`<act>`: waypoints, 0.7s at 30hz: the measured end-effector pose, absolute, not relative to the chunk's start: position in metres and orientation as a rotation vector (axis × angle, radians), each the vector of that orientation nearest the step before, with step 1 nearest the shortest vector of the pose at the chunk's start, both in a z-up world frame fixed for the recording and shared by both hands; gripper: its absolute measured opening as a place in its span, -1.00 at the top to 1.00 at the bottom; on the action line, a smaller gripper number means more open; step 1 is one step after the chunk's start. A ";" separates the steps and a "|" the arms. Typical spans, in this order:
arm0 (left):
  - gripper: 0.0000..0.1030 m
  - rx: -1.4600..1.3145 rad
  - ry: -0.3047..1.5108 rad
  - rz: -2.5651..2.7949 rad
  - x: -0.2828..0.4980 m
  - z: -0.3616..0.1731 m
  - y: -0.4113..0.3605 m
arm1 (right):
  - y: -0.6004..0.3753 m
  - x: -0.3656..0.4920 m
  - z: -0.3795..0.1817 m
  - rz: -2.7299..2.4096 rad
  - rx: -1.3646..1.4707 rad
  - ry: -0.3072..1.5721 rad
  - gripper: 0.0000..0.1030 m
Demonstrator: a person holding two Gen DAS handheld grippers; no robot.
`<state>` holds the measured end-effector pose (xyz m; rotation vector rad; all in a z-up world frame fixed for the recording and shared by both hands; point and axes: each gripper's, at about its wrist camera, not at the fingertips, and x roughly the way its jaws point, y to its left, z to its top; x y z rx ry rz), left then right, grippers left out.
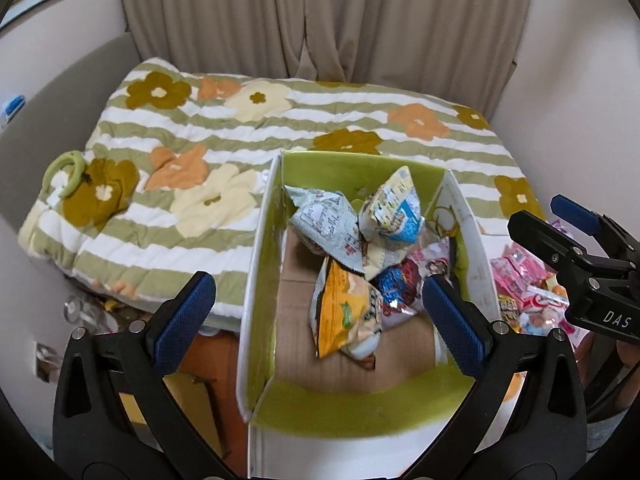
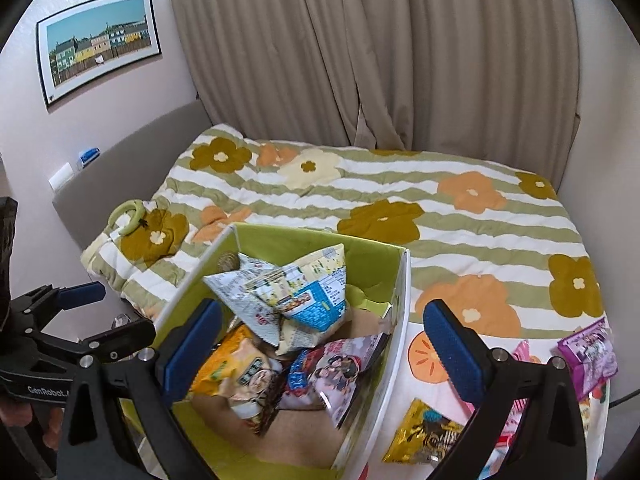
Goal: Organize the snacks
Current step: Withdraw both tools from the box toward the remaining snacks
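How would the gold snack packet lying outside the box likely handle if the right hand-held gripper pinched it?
The gold snack packet looks like glossy film, so probably slippery. It lies flat and crinkled, so it would likely flop and feel light. The right hand-held gripper, open, would probably do best pinching an edge.

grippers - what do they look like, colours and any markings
Both are matte black plastic frames with silver screws and blue textured pads on the fingers. The right gripper bears white "DAS" lettering; the left gripper reads "GenRobot". No cables are visible.
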<state>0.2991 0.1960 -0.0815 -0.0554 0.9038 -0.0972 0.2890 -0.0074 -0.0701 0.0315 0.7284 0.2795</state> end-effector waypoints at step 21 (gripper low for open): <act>-0.99 -0.023 0.868 -0.233 0.231 -0.071 0.088 | -0.104 0.176 -0.060 0.182 0.061 0.706 -0.95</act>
